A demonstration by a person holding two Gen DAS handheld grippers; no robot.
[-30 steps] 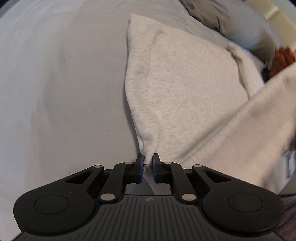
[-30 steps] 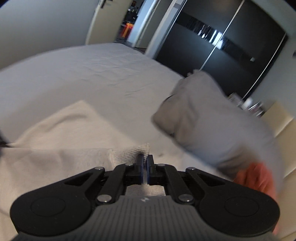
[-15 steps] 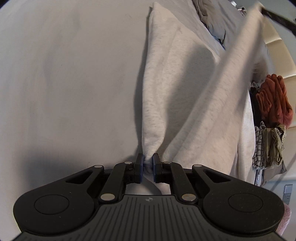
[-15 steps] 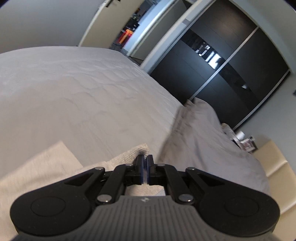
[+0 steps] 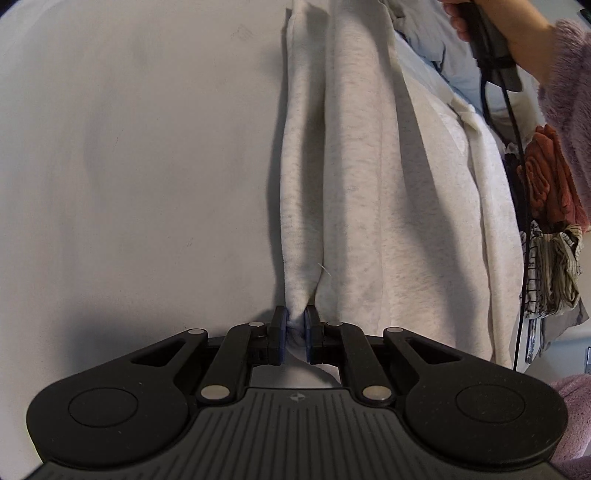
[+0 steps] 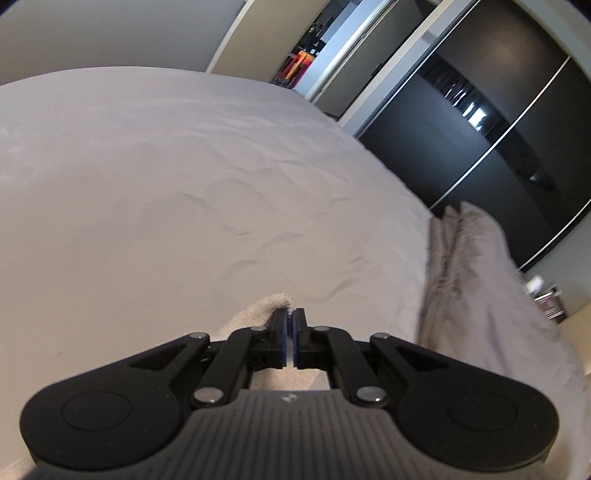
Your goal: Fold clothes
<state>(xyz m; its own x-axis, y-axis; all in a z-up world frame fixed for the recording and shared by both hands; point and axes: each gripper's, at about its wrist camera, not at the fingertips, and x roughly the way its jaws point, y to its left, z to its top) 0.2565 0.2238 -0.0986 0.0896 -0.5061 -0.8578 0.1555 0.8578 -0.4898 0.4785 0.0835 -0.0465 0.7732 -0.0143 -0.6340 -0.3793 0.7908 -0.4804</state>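
Observation:
A pale heather-grey fleece garment [image 5: 369, 166] lies stretched in long folds across the grey bed sheet [image 5: 129, 166]. My left gripper [image 5: 294, 325] is shut on a bunched corner of it close to the sheet. At the far end a hand [image 5: 517, 33] in a fuzzy mauve sleeve holds the other gripper's handle over the cloth. In the right wrist view my right gripper [image 6: 291, 326] is shut on a ribbed edge of the same garment [image 6: 258, 310], just above the sheet [image 6: 166, 203].
A pile of clothes with a rust-red piece [image 5: 550, 181] and checked fabric [image 5: 550, 269] sits at the bed's right edge. A grey garment heap [image 6: 480, 295] lies to the right of my right gripper. Dark wardrobe doors [image 6: 498, 122] and an open doorway stand beyond the bed.
My right gripper has carried its edge of the garment far to the left across the bed and lower, folding the cloth over itself. My left gripper has sunk slightly, keeping its grip.

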